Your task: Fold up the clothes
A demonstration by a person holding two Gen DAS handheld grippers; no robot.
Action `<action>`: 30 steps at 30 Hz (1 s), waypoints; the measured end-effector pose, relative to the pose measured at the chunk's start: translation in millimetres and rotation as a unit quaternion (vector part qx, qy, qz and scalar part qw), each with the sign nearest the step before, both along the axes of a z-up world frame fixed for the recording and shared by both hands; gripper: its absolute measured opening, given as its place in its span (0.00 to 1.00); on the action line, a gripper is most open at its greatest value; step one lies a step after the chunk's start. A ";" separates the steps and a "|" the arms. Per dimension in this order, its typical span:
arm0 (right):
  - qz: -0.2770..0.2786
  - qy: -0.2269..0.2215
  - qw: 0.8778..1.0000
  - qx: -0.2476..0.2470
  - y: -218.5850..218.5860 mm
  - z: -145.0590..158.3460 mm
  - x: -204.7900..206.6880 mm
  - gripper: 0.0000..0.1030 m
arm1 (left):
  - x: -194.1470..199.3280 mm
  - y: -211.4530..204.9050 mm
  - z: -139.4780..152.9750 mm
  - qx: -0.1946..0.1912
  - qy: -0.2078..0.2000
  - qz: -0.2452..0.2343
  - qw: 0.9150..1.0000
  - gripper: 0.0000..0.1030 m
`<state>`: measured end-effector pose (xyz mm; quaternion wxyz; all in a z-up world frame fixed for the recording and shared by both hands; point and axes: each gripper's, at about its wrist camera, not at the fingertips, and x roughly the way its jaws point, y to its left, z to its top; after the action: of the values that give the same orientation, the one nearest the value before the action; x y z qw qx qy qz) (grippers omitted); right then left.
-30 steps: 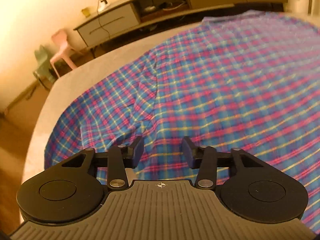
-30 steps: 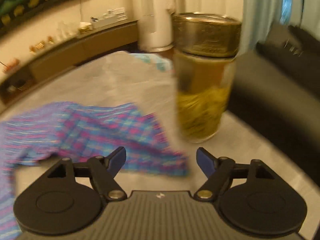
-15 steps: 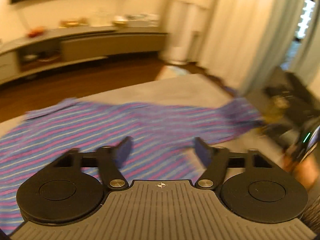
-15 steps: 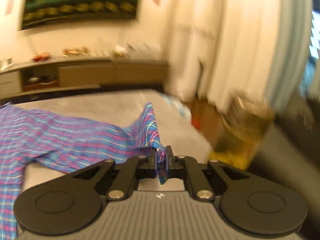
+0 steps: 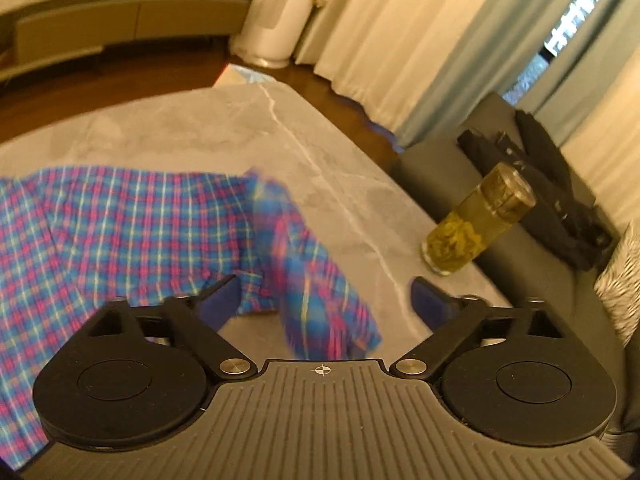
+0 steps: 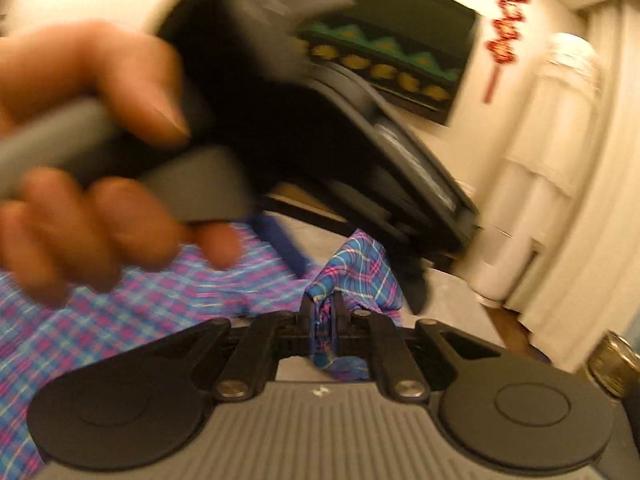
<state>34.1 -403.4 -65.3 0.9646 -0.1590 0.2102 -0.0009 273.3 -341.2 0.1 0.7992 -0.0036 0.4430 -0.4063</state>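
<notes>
A blue, pink and yellow plaid shirt [image 5: 120, 224] lies spread on a grey marble table [image 5: 224, 128]. My left gripper [image 5: 326, 300] is open wide, its fingers on either side of a raised fold of the shirt's sleeve end [image 5: 316, 292]. My right gripper [image 6: 323, 312] is shut on that sleeve end [image 6: 356, 268] and holds it lifted above the table. In the right wrist view the left gripper's body [image 6: 340, 128] and the hand holding it [image 6: 80, 152] loom close and blurred just above the sleeve.
A glass jar of yellow-green tea [image 5: 476, 228] stands near the table's right edge and shows in the right wrist view [image 6: 612, 364] too. A dark sofa with black clothing [image 5: 560, 200] lies beyond it. Curtains [image 5: 420, 32] and a low sideboard [image 5: 120, 20] line the walls.
My right gripper closed on the sleeve end and lifted it. My left gripper swung right from the shirt body to the sleeve end and opened wide around it.
</notes>
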 end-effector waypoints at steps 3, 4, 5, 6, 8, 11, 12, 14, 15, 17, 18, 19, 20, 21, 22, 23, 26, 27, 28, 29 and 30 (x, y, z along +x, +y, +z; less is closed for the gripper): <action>0.021 0.005 1.000 0.002 2.8 0.2 -0.4 0.11 | 3.8 8.4 -6.4 0.017 -0.001 0.025 1.000 0.00; 0.025 0.006 1.000 0.002 3.7 0.6 -0.5 0.16 | 5.1 15.1 -7.2 0.023 -0.001 0.041 0.999 0.00; 0.022 0.004 1.000 0.001 4.5 1.6 -0.8 0.33 | 6.5 21.8 -7.9 0.028 -0.001 0.056 0.998 0.00; 0.018 0.003 1.000 0.000 5.2 2.7 -1.0 0.57 | 8.3 35.4 -2.2 0.024 -0.004 0.072 0.997 0.00; 0.009 0.013 1.000 0.013 4.2 5.3 -7.5 0.74 | 12.2 63.7 10.4 0.014 -0.012 0.105 0.994 0.00; -0.026 0.087 0.993 0.069 -3.5 4.0 -25.9 0.74 | 19.4 115.7 32.9 0.003 -0.031 0.155 0.987 0.00; -0.035 0.107 0.989 0.092 -4.4 0.9 -34.4 0.74 | 21.8 134.9 41.5 0.001 -0.043 0.174 0.984 0.00; -0.044 0.145 0.980 0.129 -2.3 -8.0 -57.6 0.76 | 28.6 176.1 57.9 -0.006 -0.062 0.214 0.975 0.00; -0.046 0.162 0.975 0.145 -0.1 -13.1 -70.9 0.80 | 32.2 197.5 65.4 -0.009 -0.069 0.234 0.970 0.00; -0.052 0.198 0.963 0.174 7.9 -26.0 -96.8 0.83 | 41.1 230.2 74.7 -0.009 -0.078 0.264 0.961 0.00; -0.056 0.213 0.959 0.180 14.1 -31.5 -107.4 0.83 | 45.6 246.3 79.2 -0.010 -0.083 0.279 0.957 0.00; -0.059 0.225 0.956 0.180 21.3 -34.9 -116.5 0.83 | 48.8 259.1 81.4 -0.006 -0.085 0.289 0.954 0.00; -0.062 0.236 0.953 0.178 28.9 -38.0 -124.0 0.83 | 51.9 271.7 83.3 -0.003 -0.087 0.298 0.950 0.00; -0.062 0.243 0.954 0.166 37.4 -40.3 -127.3 0.83 | 55.0 284.2 85.3 0.000 -0.090 0.307 0.947 0.00; -0.061 0.251 0.954 0.155 45.9 -42.5 -130.7 0.83 | 56.5 293.7 85.7 0.005 -0.091 0.312 0.946 0.00; -0.062 0.254 0.954 0.146 51.2 -45.3 -133.3 0.83 | 58.0 303.0 86.0 0.010 -0.092 0.317 0.944 0.00; -0.057 0.248 0.956 0.143 55.2 -46.8 -141.9 0.57 | 59.4 322.9 86.1 0.017 -0.097 0.322 0.942 0.00; -0.052 0.245 0.958 0.140 59.4 -44.8 -144.3 0.23 | 59.6 328.4 87.2 0.015 -0.098 0.322 0.941 0.00; -0.048 0.242 0.960 0.134 64.0 -42.8 -146.6 0.05 | 59.8 333.8 88.3 0.014 -0.099 0.323 0.941 0.00; -0.046 0.236 0.963 0.123 69.7 -40.5 -148.7 0.03 | 59.8 337.2 89.8 0.012 -0.101 0.322 0.941 0.00; -0.044 0.228 0.966 0.113 75.9 -38.1 -151.7 0.03 | 59.9 340.2 91.2 0.011 -0.103 0.320 0.942 0.00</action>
<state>-117.6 -327.5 -103.4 0.9017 -0.0357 0.4305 0.0162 333.2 -1.0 91.3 0.9285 -0.0949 0.3377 -0.1221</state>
